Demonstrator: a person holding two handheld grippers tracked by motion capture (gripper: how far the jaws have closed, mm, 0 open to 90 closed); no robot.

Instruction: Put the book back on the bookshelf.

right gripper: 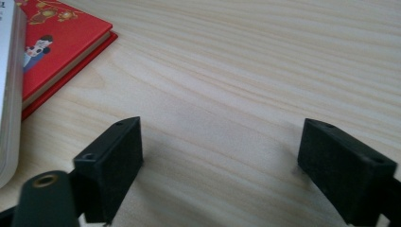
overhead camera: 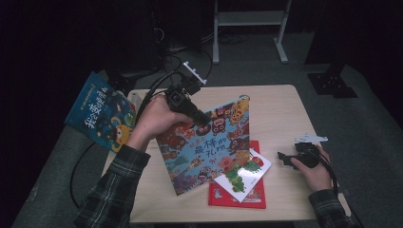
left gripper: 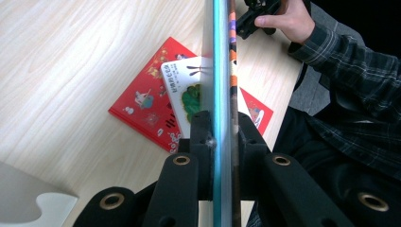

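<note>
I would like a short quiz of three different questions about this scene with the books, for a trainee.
1. True or false: the left claw is shut on the colourful monster-cover picture book.
2. Which lies directly on the red hardcover book: A, a blue book; B, the white caterpillar board book?
3. Fill in: the right claw hangs ____ over the pale wooden table.

Key: 1 true; 2 B; 3 open.

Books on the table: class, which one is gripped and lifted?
The monster-covered book, tilted up, clamped in the left gripper. The red book and white caterpillar book lie flat.
</note>
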